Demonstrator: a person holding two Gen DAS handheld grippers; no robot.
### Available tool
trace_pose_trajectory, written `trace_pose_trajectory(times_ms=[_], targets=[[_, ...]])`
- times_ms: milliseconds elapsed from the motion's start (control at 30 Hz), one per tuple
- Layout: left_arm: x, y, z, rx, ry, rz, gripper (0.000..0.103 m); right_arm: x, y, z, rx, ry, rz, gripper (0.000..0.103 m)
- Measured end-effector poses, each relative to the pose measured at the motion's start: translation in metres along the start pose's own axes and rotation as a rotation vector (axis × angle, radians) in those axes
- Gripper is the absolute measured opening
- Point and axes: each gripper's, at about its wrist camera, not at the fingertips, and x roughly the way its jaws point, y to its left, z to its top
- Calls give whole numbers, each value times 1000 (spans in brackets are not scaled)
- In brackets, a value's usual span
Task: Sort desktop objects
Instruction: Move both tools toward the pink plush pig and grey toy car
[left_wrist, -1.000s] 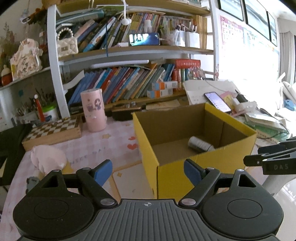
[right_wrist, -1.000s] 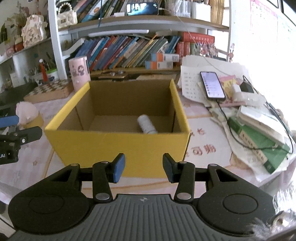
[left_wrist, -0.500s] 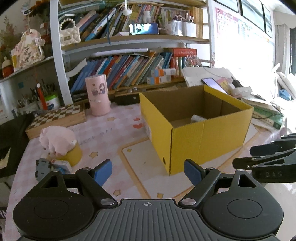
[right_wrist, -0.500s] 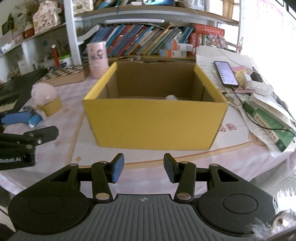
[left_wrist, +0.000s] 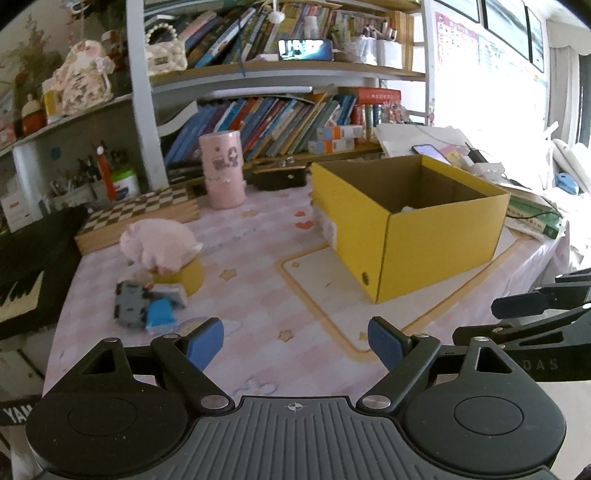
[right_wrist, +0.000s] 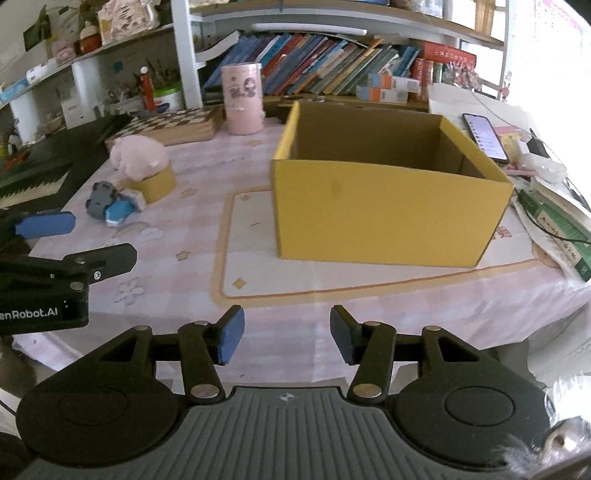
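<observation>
Left gripper (left_wrist: 295, 341): blue-padded fingers (left_wrist: 204, 341) spread wide, nothing between them, held above the near part of the worktop (left_wrist: 258, 258) with its pink checked cloth. Right gripper (right_wrist: 287, 338): fingers (right_wrist: 231, 338) partly apart and empty, jaws having just been opening; it sits over the worktop's front edge. Each gripper shows at the side of the other's view. Ahead of the left fingers, to their left, a small cluster: a grey toy car (left_wrist: 127, 304) touching a blue toy piece (left_wrist: 159, 314), both just beside a yellow round tub (left_wrist: 184, 275) with a pink plush (left_wrist: 157, 245) on top. Ahead of the right fingers stands an open yellow cardboard box (right_wrist: 388, 206) on a cream mat (right_wrist: 251, 258); something pale shows inside it in the left view, too little to identify. Behind, a pink cylindrical container (left_wrist: 221, 170), upright, beside a chessboard box (left_wrist: 140, 218). A phone (right_wrist: 484, 136) lies on papers right of the box. Bookshelves (left_wrist: 277, 118) behind.
</observation>
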Motion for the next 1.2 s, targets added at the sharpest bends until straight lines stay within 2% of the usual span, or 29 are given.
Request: trace_pose_trajectory(times_ms=[600,1200], targets=[[-36,55,-32,-22,14,42,88,-5,74,-19,-40,7,45,52],[-62,88,-52,-83,9,118,88,-8,119,-21,-124,-10,108,52]])
